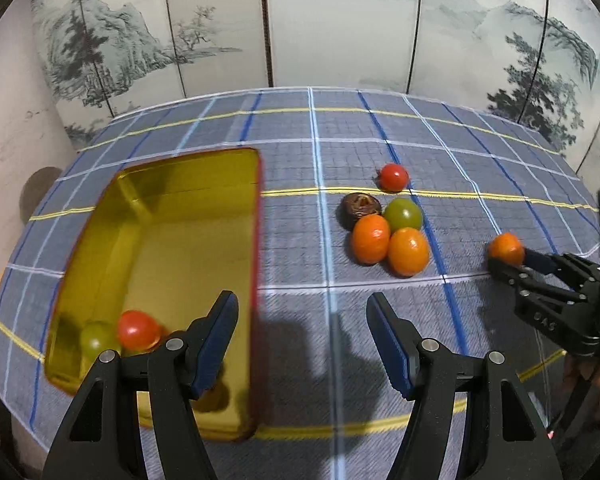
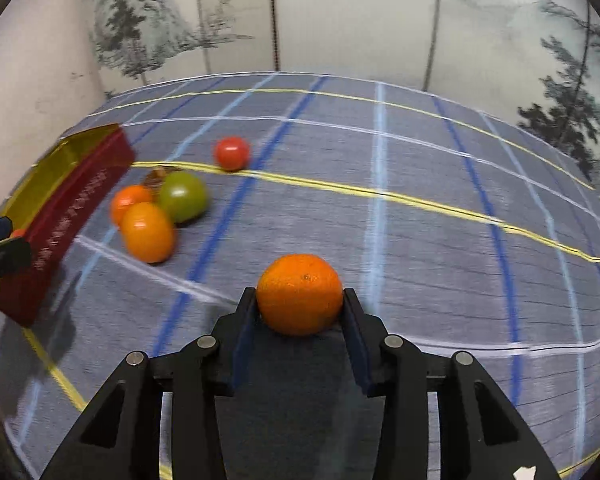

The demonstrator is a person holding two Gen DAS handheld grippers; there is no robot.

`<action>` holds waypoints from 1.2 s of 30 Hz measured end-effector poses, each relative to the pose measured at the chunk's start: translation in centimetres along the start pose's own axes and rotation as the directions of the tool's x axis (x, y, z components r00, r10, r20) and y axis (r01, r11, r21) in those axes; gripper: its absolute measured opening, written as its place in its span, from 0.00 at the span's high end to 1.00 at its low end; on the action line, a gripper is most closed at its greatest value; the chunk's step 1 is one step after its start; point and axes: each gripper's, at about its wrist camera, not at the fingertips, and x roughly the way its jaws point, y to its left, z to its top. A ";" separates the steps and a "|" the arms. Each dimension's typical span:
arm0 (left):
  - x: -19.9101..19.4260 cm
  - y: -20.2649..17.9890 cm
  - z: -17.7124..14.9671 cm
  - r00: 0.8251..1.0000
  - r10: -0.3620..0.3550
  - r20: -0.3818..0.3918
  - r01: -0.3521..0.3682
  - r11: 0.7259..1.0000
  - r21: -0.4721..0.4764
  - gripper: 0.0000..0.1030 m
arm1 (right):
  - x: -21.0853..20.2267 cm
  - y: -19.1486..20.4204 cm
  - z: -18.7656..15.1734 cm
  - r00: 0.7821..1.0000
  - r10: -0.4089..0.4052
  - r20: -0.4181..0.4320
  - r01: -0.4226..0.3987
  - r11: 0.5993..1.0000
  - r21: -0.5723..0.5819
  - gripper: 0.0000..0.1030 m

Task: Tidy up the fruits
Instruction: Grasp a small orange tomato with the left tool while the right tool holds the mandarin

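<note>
1. Fruits, in the left wrist view: a loose cluster (image 1: 384,226) of two oranges, a green fruit and a brown one lay mid-worktop, a red tomato (image 1: 394,176) just behind. The gold tin (image 1: 188,216) at left already held a red and a green fruit in its near corner. The left gripper (image 1: 302,340) stood about half open and empty, over the tin's right edge.
2. In the right wrist view, the right gripper (image 2: 300,304) was clamped on an orange (image 2: 299,294), apart from the cluster. Risk: the round fruit could squirt from the pads, or the two grippers could collide at the tin.
3. A blue checked cloth (image 2: 420,208) covered the worktop; a painted folding screen (image 2: 340,20) stood behind.
</note>
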 end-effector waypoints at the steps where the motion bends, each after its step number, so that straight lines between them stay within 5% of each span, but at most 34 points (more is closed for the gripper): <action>1: 0.3 -0.3 0.2 1.000 0.004 0.001 -0.004 1.000 0.003 0.35 | 0.0 -0.7 0.0 1.000 -0.012 0.001 0.012 1.000 0.009 0.63; 10: 1.3 -2.6 2.1 0.999 -0.029 0.017 0.028 0.999 0.046 0.36 | 0.1 -4.8 -0.1 0.999 -0.042 0.001 0.042 0.997 0.070 0.63; 15: 3.4 -3.0 2.3 0.999 -0.028 -0.039 0.030 0.998 0.052 0.46 | 0.1 -5.1 0.0 0.999 -0.035 0.005 0.034 0.996 0.081 0.63; 32: 7.2 -4.0 3.6 0.994 -0.061 -0.087 0.066 0.996 0.056 0.48 | 0.0 -5.3 -0.1 1.000 -0.014 0.009 0.013 0.995 0.098 0.62; 36: 7.5 -4.1 3.7 0.993 -0.077 -0.094 0.082 0.995 0.055 0.62 | 0.0 -5.3 -0.1 1.000 -0.014 0.008 0.014 0.995 0.097 0.62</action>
